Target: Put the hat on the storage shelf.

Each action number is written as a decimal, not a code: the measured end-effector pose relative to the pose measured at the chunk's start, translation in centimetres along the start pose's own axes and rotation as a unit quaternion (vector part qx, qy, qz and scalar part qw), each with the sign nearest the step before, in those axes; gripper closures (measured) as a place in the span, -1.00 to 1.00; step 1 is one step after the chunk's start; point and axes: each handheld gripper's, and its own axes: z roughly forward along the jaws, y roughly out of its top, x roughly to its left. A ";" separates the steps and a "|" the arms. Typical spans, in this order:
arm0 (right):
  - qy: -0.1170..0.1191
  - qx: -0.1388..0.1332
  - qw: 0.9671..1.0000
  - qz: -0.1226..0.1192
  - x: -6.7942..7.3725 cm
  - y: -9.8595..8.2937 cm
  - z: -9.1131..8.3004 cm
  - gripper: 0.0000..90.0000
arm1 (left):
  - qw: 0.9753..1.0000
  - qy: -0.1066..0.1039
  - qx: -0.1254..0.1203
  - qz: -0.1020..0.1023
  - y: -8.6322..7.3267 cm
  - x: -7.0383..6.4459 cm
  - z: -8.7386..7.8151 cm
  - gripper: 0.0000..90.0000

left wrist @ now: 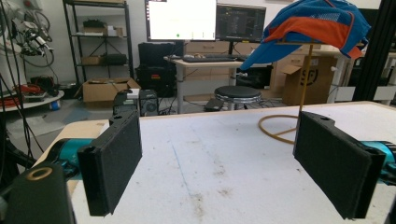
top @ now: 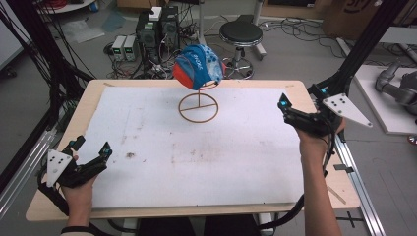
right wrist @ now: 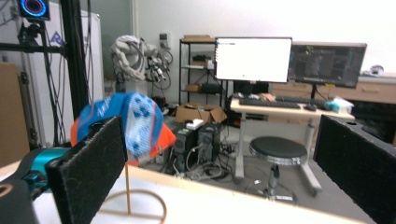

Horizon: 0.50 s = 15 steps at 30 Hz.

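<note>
A blue and orange fabric cap sits draped on top of a thin wooden stand with a ring-shaped base, which rises at the far middle of the white, stained counter; everything else is placed from that stand. The left gripper hovers well apart from the stand, at the counter's near left corner, its black foam-padded fingers spread wide and empty; the right gripper hangs to the stand's right, nearer to it, fingers likewise apart and holding nothing. This looks like the opening step, before any reach; the next move probably calls for closing in on the soft, floppy cap and pinching its cloth without tipping the light stand.
</note>
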 end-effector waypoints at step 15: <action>-0.013 0.007 0.999 0.045 -2.6 -4.4 -5.4 -0.97 | 1.000 -0.003 -0.001 0.005 0.2 -0.6 0.2 -0.65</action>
